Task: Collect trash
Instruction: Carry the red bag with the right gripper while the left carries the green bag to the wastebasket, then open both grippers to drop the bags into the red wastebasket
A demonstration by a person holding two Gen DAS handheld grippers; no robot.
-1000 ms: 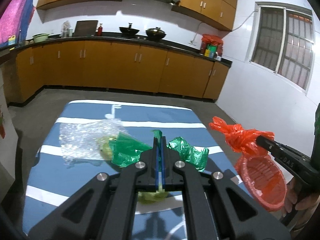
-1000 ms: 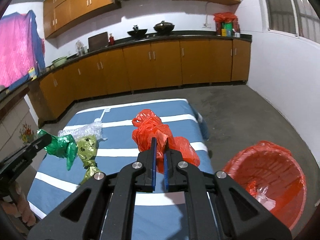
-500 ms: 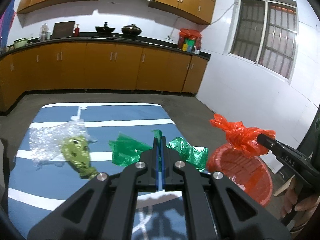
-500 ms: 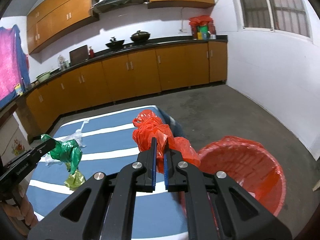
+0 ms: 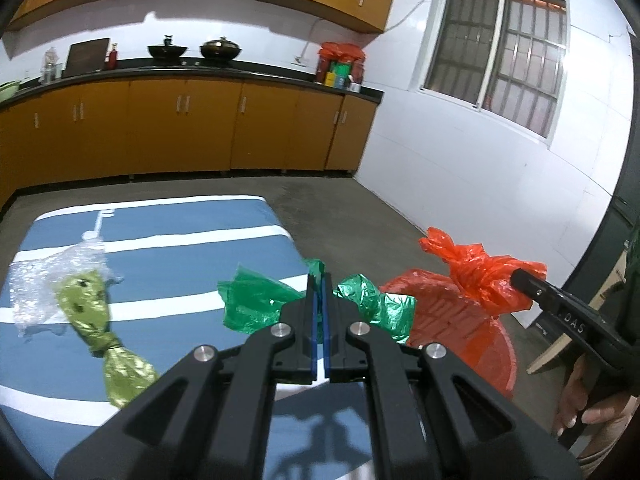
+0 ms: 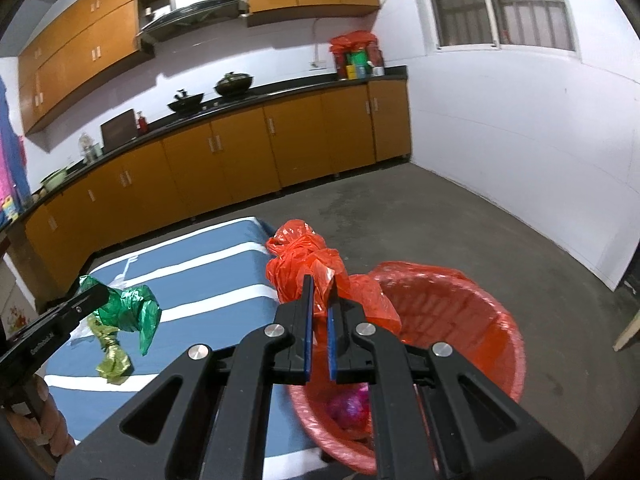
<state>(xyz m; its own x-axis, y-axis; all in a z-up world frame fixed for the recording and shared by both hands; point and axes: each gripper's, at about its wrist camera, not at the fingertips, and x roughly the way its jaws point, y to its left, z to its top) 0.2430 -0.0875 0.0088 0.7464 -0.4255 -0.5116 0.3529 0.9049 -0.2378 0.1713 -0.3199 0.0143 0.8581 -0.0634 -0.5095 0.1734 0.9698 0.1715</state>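
Note:
My left gripper (image 5: 319,280) is shut on a crumpled green plastic bag (image 5: 256,300), held above the right edge of the blue striped table (image 5: 172,240). My right gripper (image 6: 319,284) is shut on a crumpled red plastic bag (image 6: 300,260), held over the near rim of the red-lined trash bin (image 6: 460,320). The bin also shows in the left wrist view (image 5: 452,320), behind the red bag (image 5: 480,276). An olive-green knotted bag (image 5: 96,320) and a clear bubble-wrap piece (image 5: 44,284) lie on the table's left side.
Pink trash (image 6: 348,404) lies in the bin's bottom. A white plastic spoon (image 5: 98,224) lies at the table's far side. Orange cabinets (image 5: 180,132) line the far wall, with bare concrete floor (image 6: 480,220) to the right. A wooden board (image 5: 560,344) leans at right.
Both grippers swung right with their bags: the red bag now hangs over the bin, and the green bag moved from over the table's middle to its right edge.

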